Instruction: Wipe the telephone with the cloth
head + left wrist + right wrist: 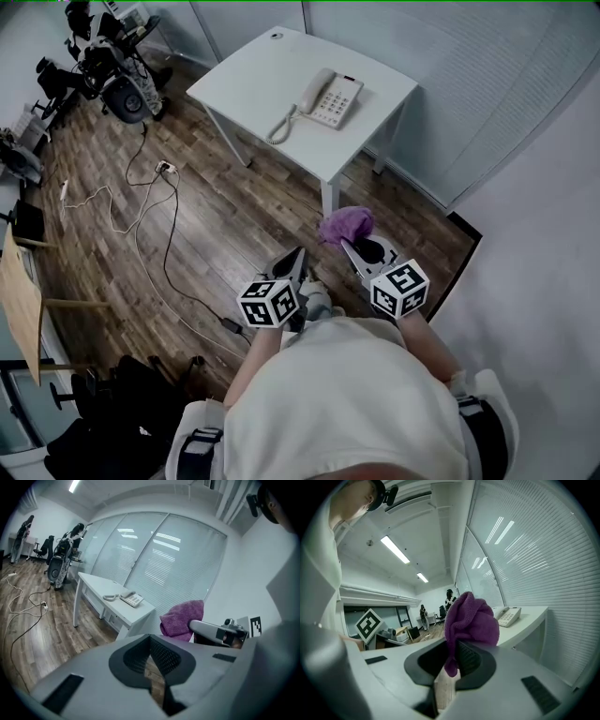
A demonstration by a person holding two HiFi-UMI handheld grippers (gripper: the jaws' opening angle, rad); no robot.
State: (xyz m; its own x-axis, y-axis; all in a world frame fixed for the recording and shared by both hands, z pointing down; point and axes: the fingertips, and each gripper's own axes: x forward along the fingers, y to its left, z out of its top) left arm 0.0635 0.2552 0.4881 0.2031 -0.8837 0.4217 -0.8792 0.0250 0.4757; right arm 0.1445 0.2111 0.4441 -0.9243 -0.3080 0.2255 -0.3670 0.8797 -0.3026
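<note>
A cream telephone with a coiled cord lies on the white table well ahead of me; it also shows as the telephone and the telephone in the gripper views. My right gripper is shut on a purple cloth, which bunches up above the jaws as the cloth and shows as the cloth in the left gripper view. My left gripper is shut and holds nothing. Both grippers hang close to my body, short of the table's near corner.
Wooden floor lies between me and the table. Cables and a power strip trail across the floor at left. Office chairs and equipment crowd the far left corner. A blinds-covered glass wall runs behind the table.
</note>
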